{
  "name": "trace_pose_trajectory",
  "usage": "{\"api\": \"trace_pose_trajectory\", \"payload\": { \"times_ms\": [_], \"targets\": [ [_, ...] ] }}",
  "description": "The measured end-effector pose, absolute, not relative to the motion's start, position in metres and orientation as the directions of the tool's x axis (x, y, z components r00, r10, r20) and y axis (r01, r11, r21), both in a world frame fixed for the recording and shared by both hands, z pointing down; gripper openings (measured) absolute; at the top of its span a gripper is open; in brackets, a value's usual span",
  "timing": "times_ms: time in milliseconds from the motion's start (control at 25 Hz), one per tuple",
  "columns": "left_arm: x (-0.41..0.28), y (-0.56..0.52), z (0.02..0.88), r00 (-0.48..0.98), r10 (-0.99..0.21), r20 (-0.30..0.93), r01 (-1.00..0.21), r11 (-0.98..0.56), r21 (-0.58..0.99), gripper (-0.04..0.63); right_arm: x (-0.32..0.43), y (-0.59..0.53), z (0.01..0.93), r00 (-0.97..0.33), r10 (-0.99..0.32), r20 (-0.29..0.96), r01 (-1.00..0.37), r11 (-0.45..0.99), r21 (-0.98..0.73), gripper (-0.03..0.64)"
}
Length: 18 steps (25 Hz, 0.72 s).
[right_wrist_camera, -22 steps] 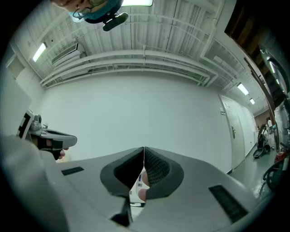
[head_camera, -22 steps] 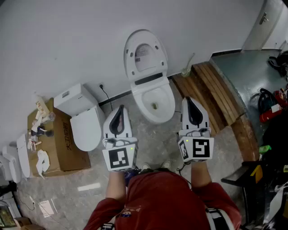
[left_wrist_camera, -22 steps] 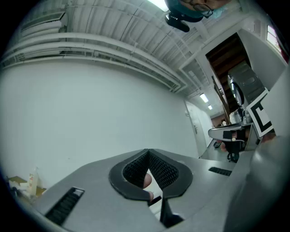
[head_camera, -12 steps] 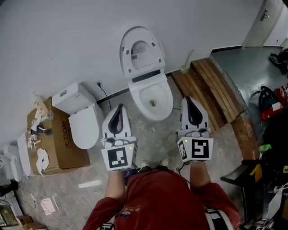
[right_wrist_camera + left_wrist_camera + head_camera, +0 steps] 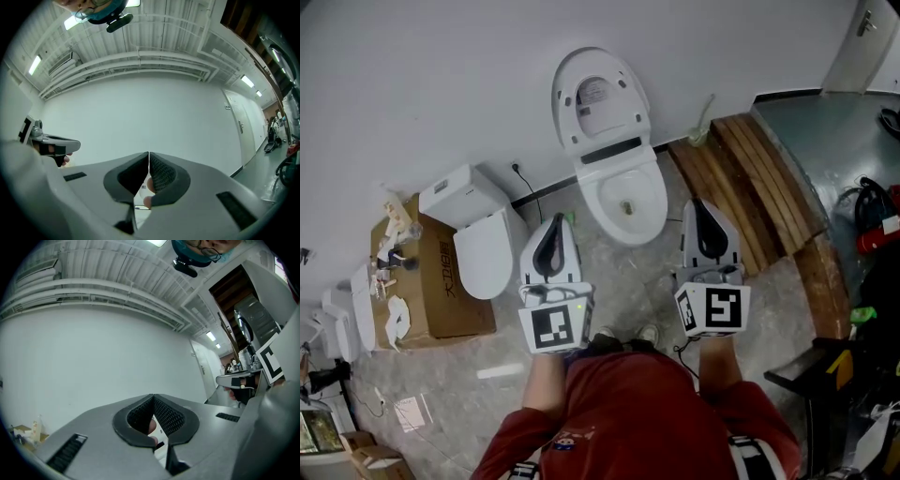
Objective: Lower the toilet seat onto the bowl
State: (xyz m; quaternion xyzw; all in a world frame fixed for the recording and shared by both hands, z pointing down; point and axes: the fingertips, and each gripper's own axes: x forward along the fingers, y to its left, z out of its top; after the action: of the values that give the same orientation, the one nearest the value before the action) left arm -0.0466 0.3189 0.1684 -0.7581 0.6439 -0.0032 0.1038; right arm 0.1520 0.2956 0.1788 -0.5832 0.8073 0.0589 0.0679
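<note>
1. The toilet seat (image 5: 600, 101) stands raised, tipped back against the white wall (image 5: 422, 84). It is well clear of the bowl (image 5: 628, 202) below it.
2. The bowl sits on the grey floor (image 5: 609, 281), right at the edge where floor meets wall, with its open rim facing up.
3. The left gripper (image 5: 556, 223) is held in front of the person, near the bowl's front left and not touching it. In the left gripper view its jaws (image 5: 153, 398) are together at the tips, with nothing clamped between them.
4. The right gripper (image 5: 701, 208) is level with the left one, just off the bowl's right side and apart from it. In the right gripper view this gripper (image 5: 148, 155) has its jaws closed to a hairline slit and holds nothing.
5. Wooden planks (image 5: 750, 178) lie on the floor to the right of the bowl, running out from the wall.
6. A second toilet (image 5: 483, 248), its lid down, stands by the wall to the left. A cardboard box (image 5: 431, 291) stands just beside it.
</note>
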Motion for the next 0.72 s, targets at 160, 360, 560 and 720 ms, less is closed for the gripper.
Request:
{"api": "trace_pose_trajectory", "payload": {
  "times_ms": [160,360,560,720],
  "targets": [
    [-0.036,0.321,0.173,0.161,-0.980,-0.117,-0.976,-0.140,-0.166,0.011,0.161,0.294,0.187,-0.322,-0.931,-0.169,-0.945,0.328,-0.003,0.017],
    [-0.025,0.320,0.175,0.158,-0.981,-0.116,-0.977,-0.138,-0.165,0.011,0.170,0.293,0.188,-0.326,-0.930,-0.169,-0.944,0.330,0.001,0.017],
    [-0.022,0.318,0.175,0.150,-0.981,-0.127,-0.976,-0.127,-0.177,0.011,0.173,0.290,0.188,-0.330,-0.928,-0.172,-0.943,0.334,0.008,0.017],
    [-0.022,0.314,0.176,0.156,-0.979,-0.134,-0.978,-0.134,-0.161,0.011,0.173,0.289,0.186,-0.318,-0.932,-0.176,-0.948,0.318,0.027,0.017]
  ]
}}
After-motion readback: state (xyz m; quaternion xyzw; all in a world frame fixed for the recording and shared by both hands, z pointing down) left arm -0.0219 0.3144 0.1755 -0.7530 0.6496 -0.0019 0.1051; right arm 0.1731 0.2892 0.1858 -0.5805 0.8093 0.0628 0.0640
